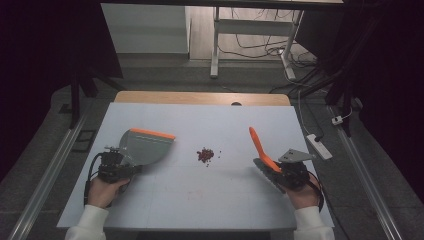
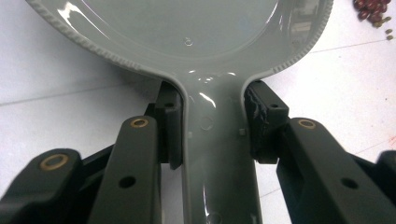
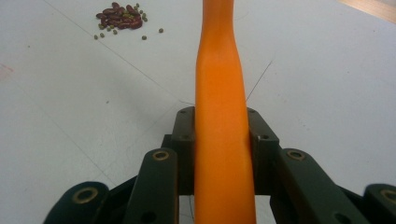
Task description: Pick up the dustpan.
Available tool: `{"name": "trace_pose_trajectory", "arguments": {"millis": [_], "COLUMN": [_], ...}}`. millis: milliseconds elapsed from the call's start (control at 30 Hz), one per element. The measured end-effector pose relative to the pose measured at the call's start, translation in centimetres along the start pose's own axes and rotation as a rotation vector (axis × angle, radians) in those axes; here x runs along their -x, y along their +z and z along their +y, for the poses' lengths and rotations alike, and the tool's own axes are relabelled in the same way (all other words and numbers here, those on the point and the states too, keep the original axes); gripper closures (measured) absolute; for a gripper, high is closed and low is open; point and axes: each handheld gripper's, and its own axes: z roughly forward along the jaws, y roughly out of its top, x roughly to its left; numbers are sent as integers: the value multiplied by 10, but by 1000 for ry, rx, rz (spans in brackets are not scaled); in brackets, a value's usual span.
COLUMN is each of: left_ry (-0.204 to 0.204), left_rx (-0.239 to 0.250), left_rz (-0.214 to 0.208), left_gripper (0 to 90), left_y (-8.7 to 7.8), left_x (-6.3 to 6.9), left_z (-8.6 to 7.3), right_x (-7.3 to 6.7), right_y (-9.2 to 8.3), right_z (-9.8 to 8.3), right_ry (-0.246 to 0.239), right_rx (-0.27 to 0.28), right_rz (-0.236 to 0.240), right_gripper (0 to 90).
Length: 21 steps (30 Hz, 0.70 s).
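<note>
Between the two grippers on the table (image 1: 165,200) lies the bean pile (image 1: 205,154); the left gripper (image 2: 212,135) is clamped on the dustpan (image 2: 187,32) handle, pile to its right; the right gripper (image 3: 219,140) grips the orange brush (image 3: 219,93), handle pointing away, pile ahead-left, seemingly about equally near both.

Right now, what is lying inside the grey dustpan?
The dustpan, held by the left gripper, looks empty: its tray shows bare, shiny grey plastic. The beans lie apart on the white table. The front part near the orange lip is hidden from both views.
</note>
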Motion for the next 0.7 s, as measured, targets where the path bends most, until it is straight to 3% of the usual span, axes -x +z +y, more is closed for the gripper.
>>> {"name": "trace_pose_trajectory", "arguments": {"millis": [300,467,600,700], "left_ry": [53,80,87,91], "left_rx": [35,63,80,90], "left_rz": [-50,-78,-124,-128], "left_gripper": [621,621,621,620], "left_y": [-3,-9,-12,-14], "left_x": [-5,-8,-11,-12], "left_z": [1,2,3,3], "right_x": [0,0,3,4], "right_y": [0,-4,-7,-8], "right_z": [1,3,5,5], "right_ry": [1,25,44,49], "right_rx": [6,35,54,58], "right_rz": [-2,1,1,-5], "right_gripper": [700,701,700,701]}}
